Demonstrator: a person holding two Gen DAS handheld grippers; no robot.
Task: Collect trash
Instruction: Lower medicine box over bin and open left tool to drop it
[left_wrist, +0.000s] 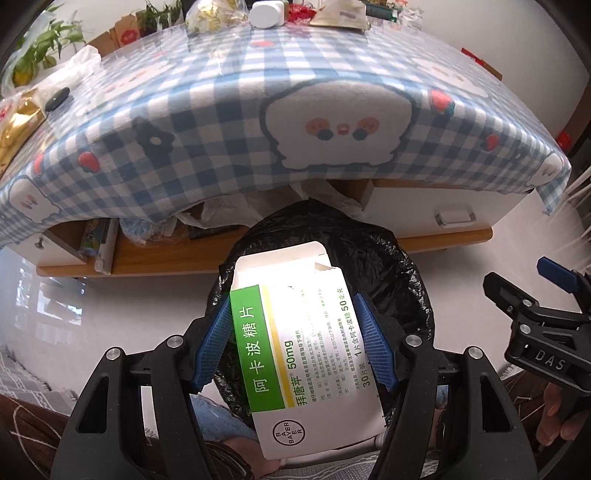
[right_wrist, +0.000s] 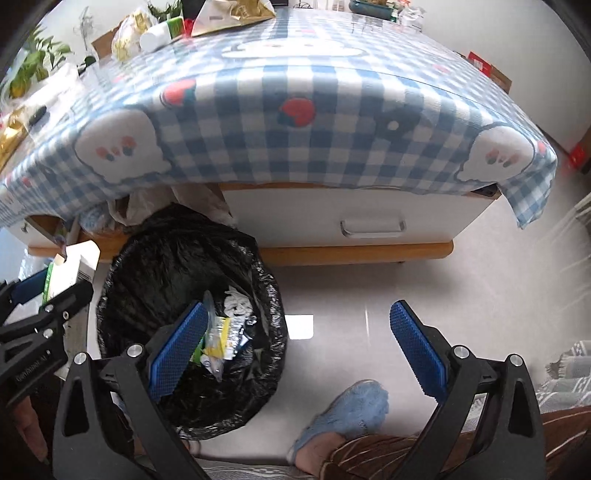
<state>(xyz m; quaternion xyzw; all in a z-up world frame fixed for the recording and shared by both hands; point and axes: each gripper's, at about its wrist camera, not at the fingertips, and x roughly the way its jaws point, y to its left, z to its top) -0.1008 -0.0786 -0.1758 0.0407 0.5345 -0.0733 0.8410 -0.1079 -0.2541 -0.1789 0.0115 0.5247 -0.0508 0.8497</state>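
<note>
My left gripper (left_wrist: 295, 339) is shut on a white and green medicine box (left_wrist: 303, 347) and holds it over the black-lined trash bin (left_wrist: 402, 273). The box also shows at the left edge of the right wrist view (right_wrist: 70, 269), held by the left gripper (right_wrist: 44, 295). The bin (right_wrist: 177, 258) stands on the floor in front of the low table and holds wrappers and paper trash (right_wrist: 225, 332). My right gripper (right_wrist: 299, 347) is open and empty, above the bin's right rim and the floor. It also shows in the left wrist view (left_wrist: 543, 291).
A low table with a blue checked cloth (left_wrist: 295, 122) stands behind the bin; bags, a white bottle (left_wrist: 266, 14) and clutter lie at its far end. A white drawer (right_wrist: 369, 221) is under the tabletop. A blue slipper (right_wrist: 351, 413) is on the floor.
</note>
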